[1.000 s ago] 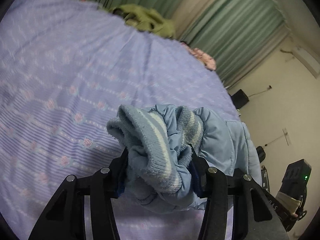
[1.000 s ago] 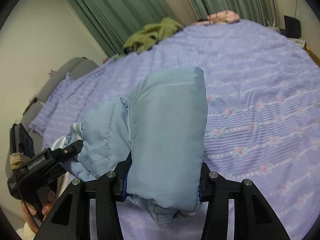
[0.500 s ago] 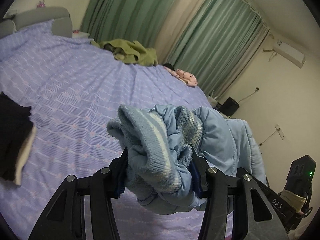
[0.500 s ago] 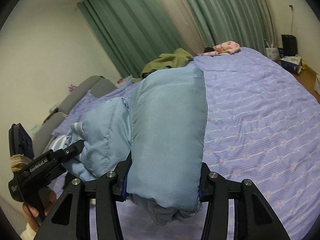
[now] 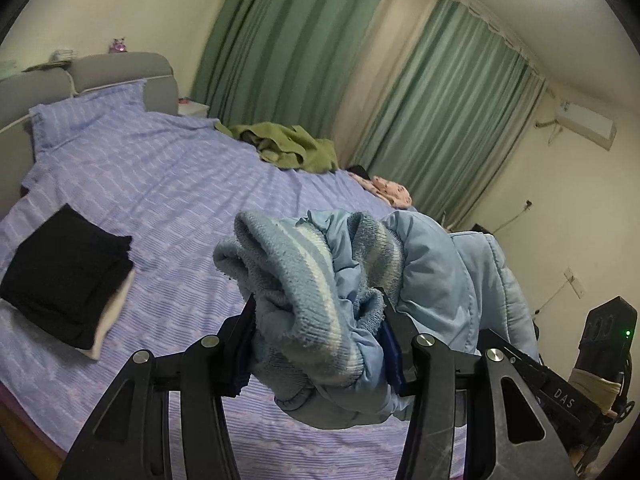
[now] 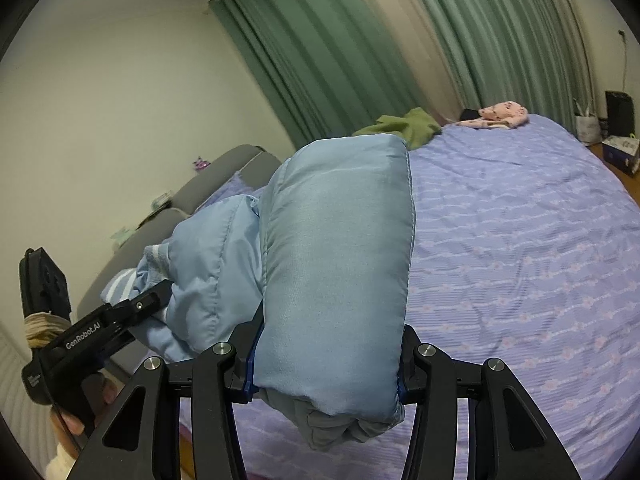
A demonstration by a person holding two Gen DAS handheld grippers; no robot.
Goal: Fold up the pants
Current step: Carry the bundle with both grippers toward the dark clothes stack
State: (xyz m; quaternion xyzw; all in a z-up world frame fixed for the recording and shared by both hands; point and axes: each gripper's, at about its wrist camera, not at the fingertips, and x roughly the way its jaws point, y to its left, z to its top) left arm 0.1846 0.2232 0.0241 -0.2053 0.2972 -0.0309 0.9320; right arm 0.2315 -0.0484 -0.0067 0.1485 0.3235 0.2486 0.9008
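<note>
We have lifted the pants (image 5: 320, 304) well clear of the bed (image 5: 172, 200). A second ago both views looked down on the purple sheet; now they tilt up to take in the curtains, the headboard and a black folded pile (image 5: 64, 280) at the left side of the bed, which was out of sight before.

The grip itself has not changed. Our left hand-held gripper (image 5: 316, 344) is clamped on the ribbed, striped cuff end, bunched thickly between its fingers. Our right hand-held gripper (image 6: 326, 364) is clamped on a smooth padded fold of the same garment (image 6: 332, 264). The pants hang between the two grippers, in the air above the near edge of the bed, touching nothing else that we can see.

We judge this to be a carry, not a fold step: the bundle looks already doubled over, and the upward swing toward the pile suggests we are taking it there to set it down. The padded fabric is bulky and springy, so it may open when released. A green garment (image 5: 288, 148) and a pink one (image 5: 388, 190) lie at the far side of the bed, well apart from us.
</note>
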